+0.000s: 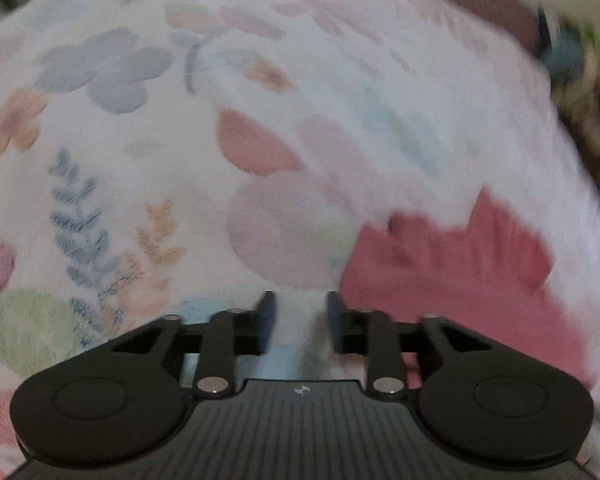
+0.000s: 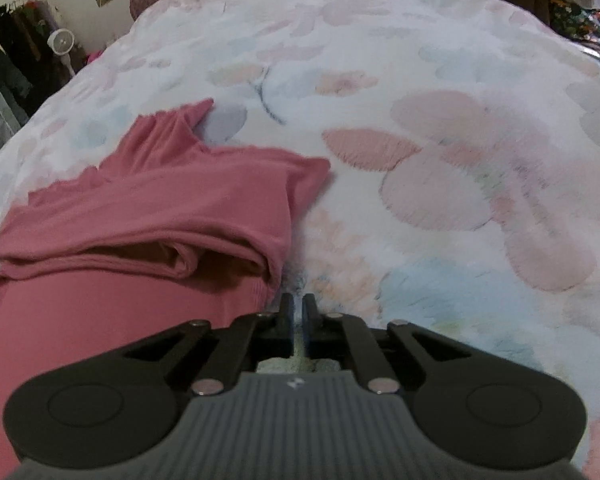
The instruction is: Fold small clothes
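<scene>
**Folding the pink garment: partly done, both tools empty**

Spreading under everything is the bed, covered by a fleecy floral blanket, and it fills both of my views. On it lies the one piece I am working on, a pink garment. In the right view it sits to the left of my tool, already doubled over once: an upper layer lies across a lower one with a soft rolled edge between them, and a sleeve or corner pokes out toward the far side. I judge the fold as started but unfinished; the loose corner needs tucking, and the bundle looks too wide and untidy to count as finished.

In the left view, which is smeared by motion, the same cloth shows to the right of my tool, with a ragged outline.

My left hand-held gripper has its jaws set a moderate way apart, with only blanket between them. My right hand-held gripper has its jaws drawn nearly together, leaving a thin slit, and it grips nothing; it sits just beside the garment's near right edge.
</scene>
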`<state>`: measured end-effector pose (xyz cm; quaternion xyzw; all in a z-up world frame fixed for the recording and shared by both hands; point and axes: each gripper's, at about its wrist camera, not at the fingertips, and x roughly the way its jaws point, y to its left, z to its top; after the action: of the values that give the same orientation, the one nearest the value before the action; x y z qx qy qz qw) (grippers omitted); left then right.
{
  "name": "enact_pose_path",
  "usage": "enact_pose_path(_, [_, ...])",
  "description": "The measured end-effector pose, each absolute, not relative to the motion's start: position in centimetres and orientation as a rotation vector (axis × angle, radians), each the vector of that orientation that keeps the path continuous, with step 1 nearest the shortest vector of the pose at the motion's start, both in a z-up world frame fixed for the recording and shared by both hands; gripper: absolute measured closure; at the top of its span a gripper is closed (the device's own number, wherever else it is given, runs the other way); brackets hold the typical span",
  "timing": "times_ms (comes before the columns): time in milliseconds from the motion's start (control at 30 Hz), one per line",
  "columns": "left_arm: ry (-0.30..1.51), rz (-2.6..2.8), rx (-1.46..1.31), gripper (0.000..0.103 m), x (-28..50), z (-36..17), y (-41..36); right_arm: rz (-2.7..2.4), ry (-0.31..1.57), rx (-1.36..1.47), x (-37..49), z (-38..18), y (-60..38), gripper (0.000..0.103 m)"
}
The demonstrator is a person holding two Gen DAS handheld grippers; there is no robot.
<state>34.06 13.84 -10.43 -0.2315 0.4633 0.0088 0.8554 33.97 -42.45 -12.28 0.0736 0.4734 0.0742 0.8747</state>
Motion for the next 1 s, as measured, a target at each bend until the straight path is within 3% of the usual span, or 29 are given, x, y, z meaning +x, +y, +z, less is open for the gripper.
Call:
enact_pose_path(33, [0.95,0.02,-0.551,0.047,33.8,-10.3,14.7,0.157,0.978,0.174,33.7,-11.8,-42.6,0.102])
enact_pose_path(67, [0.928,0.021,-0.618,0.045,33.8,-10.3,15.4,0.161,0.968,0.197,33.6,-11.4,-42.7,0.102])
enact_pose_path(200, [0.931,-0.027,-0.677,0.045,35.5,-10.6,14.8,0.146,0.929,0.244,33.4,-10.5,-42.0,0.095])
enact_pose_path(300, [0.952,-0.055,-0.581,0.045,36.8,-11.2,11.9,0.117,0.867,0.283,33.2,-9.9,-41.4,0.077])
enact_pose_path(333, [0.949,-0.046,-0.541,0.047,37.1,-11.3,11.0,0.115,0.852,0.299,33.1,-9.7,-41.1,0.077])
enact_pose_path(400, [0.936,-0.022,-0.485,0.069,37.3,-11.4,9.4,0.114,0.842,0.315,33.0,-9.5,-40.7,0.077])
enact_pose_path(433, [0.929,-0.022,-0.467,0.093,37.5,-11.4,9.0,0.114,0.837,0.316,32.9,-9.5,-40.4,0.077])
enact_pose_path(467, [0.914,-0.036,-0.46,0.098,37.4,-11.1,8.7,0.113,0.834,0.309,32.8,-9.5,-40.1,0.077])
enact_pose_path(600, [0.833,-0.057,-0.394,0.098,36.3,-7.7,7.4,0.104,0.841,0.258,32.3,-9.7,-39.6,0.077])
enact_pose_path(833, [0.898,-0.132,-0.149,0.096,38.3,-3.0,-0.9,0.102,0.824,0.301,31.9,-9.9,-40.4,0.077])
enact_pose_path(900, [0.936,-0.166,-0.134,0.092,38.7,-3.3,-2.9,0.112,0.818,0.315,31.8,-9.6,-40.3,0.077])
enact_pose_path(1000, [0.994,-0.239,-0.157,0.073,39.3,-4.3,-4.7,0.13,0.8,0.336,31.4,-9.0,-40.4,0.077])
